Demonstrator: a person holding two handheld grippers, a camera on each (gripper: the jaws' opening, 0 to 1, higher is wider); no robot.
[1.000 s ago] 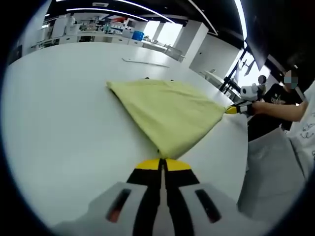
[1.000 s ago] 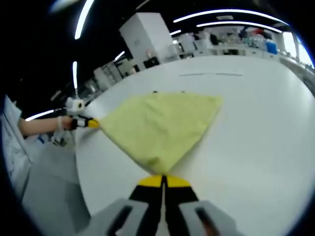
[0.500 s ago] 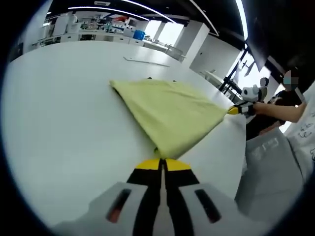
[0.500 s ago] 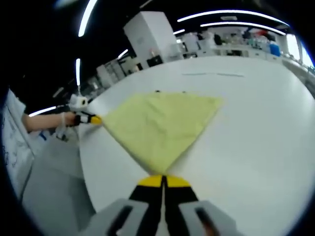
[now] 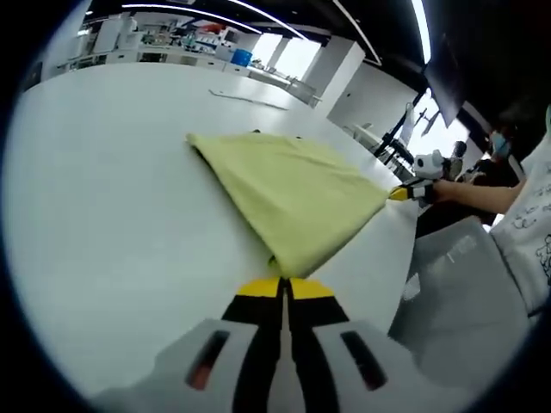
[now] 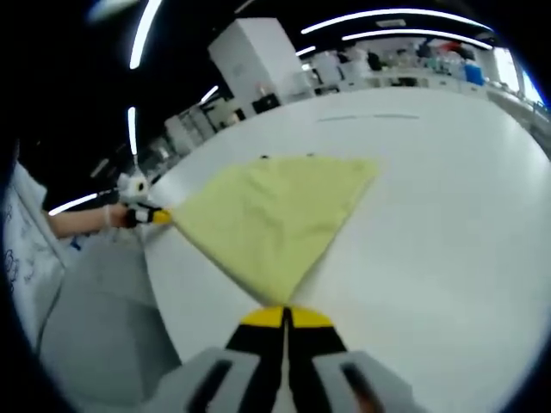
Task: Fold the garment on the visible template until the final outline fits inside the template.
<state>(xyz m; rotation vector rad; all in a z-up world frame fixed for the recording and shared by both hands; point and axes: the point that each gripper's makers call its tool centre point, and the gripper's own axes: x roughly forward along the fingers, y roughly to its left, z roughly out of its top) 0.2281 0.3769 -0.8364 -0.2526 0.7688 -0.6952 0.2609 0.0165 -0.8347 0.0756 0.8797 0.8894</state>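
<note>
A pale yellow garment (image 5: 288,189) is stretched over the white table (image 5: 103,189). My left gripper (image 5: 285,282) is shut on its near corner. In the same view my right gripper (image 5: 401,193), held by a gloved hand, pinches the garment's corner at the table edge. In the right gripper view the yellow garment (image 6: 267,215) runs from my right gripper (image 6: 284,311), shut on one corner, toward the left gripper (image 6: 159,217), which holds the corner at the left. Small dark template marks (image 6: 263,158) peek out beyond the garment's far edge.
A thin line mark (image 5: 250,99) lies farther back on the table. A person (image 5: 516,215) stands at the right past the table's edge. Benches with lab gear (image 6: 405,64) line the back of the room.
Both views have shifted slightly with the hands. The garment stays stretched between the two shut grippers, its far corner sitting a little farther along the table.
</note>
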